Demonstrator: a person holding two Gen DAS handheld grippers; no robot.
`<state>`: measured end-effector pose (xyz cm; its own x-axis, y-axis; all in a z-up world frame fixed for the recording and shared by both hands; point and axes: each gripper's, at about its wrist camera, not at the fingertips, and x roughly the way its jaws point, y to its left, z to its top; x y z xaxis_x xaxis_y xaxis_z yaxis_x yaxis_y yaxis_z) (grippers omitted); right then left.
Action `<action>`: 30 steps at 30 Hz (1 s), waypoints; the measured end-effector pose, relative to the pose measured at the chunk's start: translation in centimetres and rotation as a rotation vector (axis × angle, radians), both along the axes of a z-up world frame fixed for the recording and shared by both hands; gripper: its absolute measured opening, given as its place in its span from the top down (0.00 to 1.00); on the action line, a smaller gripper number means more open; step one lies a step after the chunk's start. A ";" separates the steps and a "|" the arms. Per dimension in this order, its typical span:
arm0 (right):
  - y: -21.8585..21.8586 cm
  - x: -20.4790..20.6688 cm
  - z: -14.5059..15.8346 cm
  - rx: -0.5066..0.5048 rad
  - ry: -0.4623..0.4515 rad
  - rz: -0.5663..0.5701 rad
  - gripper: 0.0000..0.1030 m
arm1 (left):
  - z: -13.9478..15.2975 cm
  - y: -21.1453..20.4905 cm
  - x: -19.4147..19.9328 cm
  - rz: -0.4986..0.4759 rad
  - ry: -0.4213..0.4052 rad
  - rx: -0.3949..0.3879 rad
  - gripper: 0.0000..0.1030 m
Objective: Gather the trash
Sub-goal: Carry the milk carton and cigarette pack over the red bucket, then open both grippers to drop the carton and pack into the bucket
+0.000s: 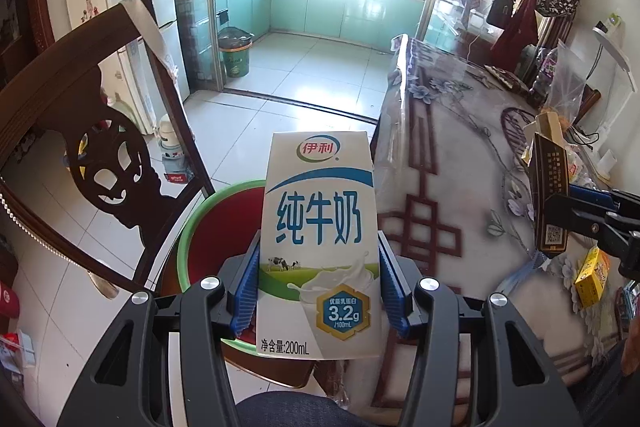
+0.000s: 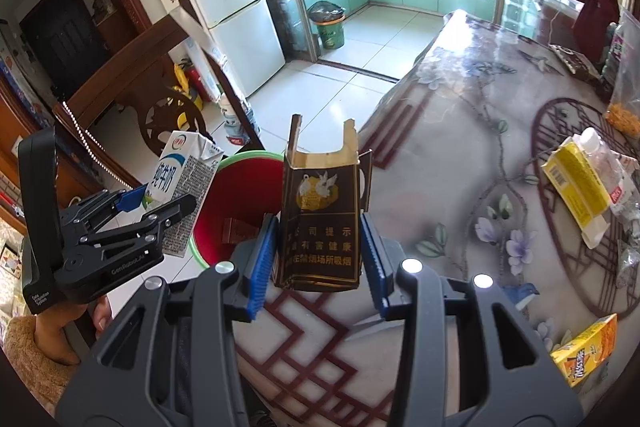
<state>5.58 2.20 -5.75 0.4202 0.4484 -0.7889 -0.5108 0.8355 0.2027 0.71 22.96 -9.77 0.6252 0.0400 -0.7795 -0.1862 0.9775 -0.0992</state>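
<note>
While both hands hang over the green-rimmed red plastic bin (image 1: 200, 227) at the near left edge of the bench (image 2: 460, 155), the left gripper (image 1: 318, 291) has its fingers clenched on a white milk carton (image 1: 318, 247). The right gripper (image 2: 318, 259) grasps a torn dark-brown cigarette pack (image 2: 320, 215) just beside it. A yellow juice box (image 2: 586, 349) lies on the bench at near right.

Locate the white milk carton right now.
The white milk carton is clamped between the left gripper fingers, over the green-rimmed red bin beside the table edge; the right wrist view shows it at left.

Carved chair (image 1: 100, 147), white fridge (image 2: 224, 3)
</note>
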 end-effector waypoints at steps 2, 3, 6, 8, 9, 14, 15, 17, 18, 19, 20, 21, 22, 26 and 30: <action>0.7 0.2 -0.4 0.003 0.019 0.013 0.61 | -0.4 0.6 0.1 0.016 0.011 -0.005 0.52; 1.1 0.1 -0.6 0.003 0.026 0.020 0.61 | -0.6 0.9 0.1 0.023 0.017 -0.009 0.52; 2.3 0.4 -1.2 -0.011 0.035 0.047 0.61 | -1.5 2.1 0.3 0.045 0.039 -0.010 0.52; 3.3 0.6 -1.6 -0.019 0.045 0.072 0.61 | -2.1 2.9 0.4 0.062 0.056 -0.019 0.52; 3.7 0.7 -1.7 -0.022 0.052 0.084 0.61 | -2.3 3.2 0.4 0.070 0.063 -0.026 0.52; 5.6 0.9 -2.4 -0.030 0.072 0.138 0.61 | -3.5 4.7 0.4 0.100 0.092 -0.052 0.52; 6.1 0.9 -2.5 -0.034 0.077 0.148 0.61 | -3.7 4.9 0.4 0.104 0.097 -0.055 0.52; 6.7 0.8 -2.6 -0.039 0.079 0.160 0.61 | -4.0 5.1 0.4 0.108 0.103 -0.057 0.52; 6.9 0.9 -2.7 -0.041 0.079 0.165 0.61 | -4.1 5.2 0.5 0.110 0.106 -0.056 0.52; 7.2 0.8 -2.7 -0.045 0.078 0.171 0.61 | -4.2 5.2 0.6 0.111 0.108 -0.055 0.52; 7.3 0.8 -2.8 -0.048 0.077 0.176 0.61 | -4.2 5.3 0.7 0.113 0.109 -0.056 0.52; 7.4 0.8 -2.8 -0.051 0.077 0.179 0.61 | -4.3 5.4 0.7 0.116 0.110 -0.057 0.52; 7.6 0.8 -2.9 -0.054 0.077 0.183 0.61 | -4.3 5.5 0.8 0.118 0.111 -0.059 0.52; 7.9 0.8 -3.3 -0.065 0.080 0.192 0.61 | -4.4 5.4 1.1 0.119 0.110 -0.060 0.52; 8.3 0.8 -3.7 -0.073 0.084 0.200 0.61 | -4.5 5.5 1.4 0.122 0.111 -0.055 0.52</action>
<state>6.36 10.49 -9.44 0.2604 0.4564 -0.8508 -0.6514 0.7335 0.1941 2.07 28.46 -14.25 0.5286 0.0662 -0.8463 -0.3161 0.9406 -0.1239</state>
